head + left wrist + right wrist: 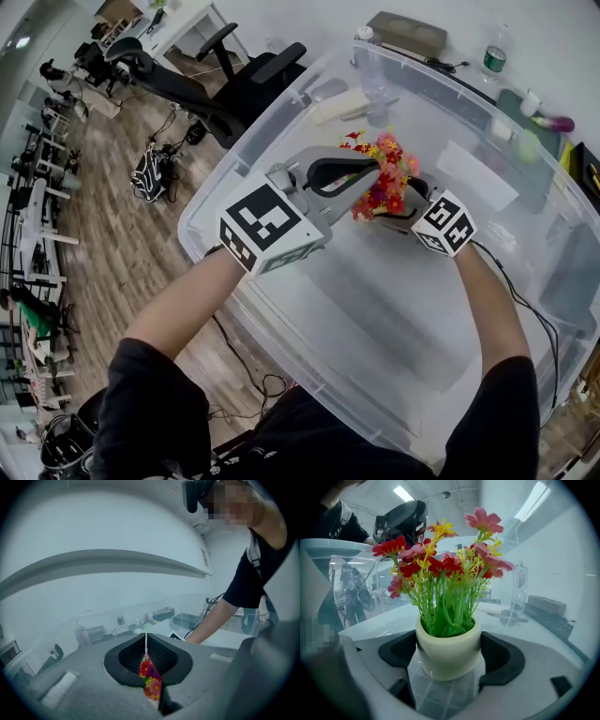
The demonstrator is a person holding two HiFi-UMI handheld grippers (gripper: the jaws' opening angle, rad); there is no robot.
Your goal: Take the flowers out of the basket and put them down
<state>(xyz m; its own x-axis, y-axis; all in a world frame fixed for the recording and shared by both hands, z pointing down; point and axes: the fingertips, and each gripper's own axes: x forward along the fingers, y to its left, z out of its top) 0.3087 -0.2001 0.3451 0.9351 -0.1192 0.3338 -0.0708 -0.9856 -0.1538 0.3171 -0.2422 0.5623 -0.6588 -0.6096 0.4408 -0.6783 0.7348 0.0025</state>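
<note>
Between the jaws of the right gripper [449, 657] sits the cream pot [447, 637] that carries the flowers [445, 564]. Both pads press on its sides and the pot stands upright, so this gripper is clamped on it. Below the gripper lies the clear floor of the bin [375, 309], and the load is inside the bin walls. Beside it, the left gripper [146, 644] has its 2 jaws fully together with its tip at the bunch. A sliver of petal colour shows at the seam, but it cannot be told whether anything is pinched.

The step in hand appears to be the lift-out. Recommended procedure:

1. Hold the clamp pressure on the pot, as its smooth, rounded wall could slip.
2. Draw the left gripper clear of the blossoms first, or stems may be pulled.
3. Raise the right gripper straight up until the pot base clears the rim.
4. Hold the tilt constant, because the bunch looks top-heavy.
5. Set the base flat outside the bin, then open the jaws.
</note>
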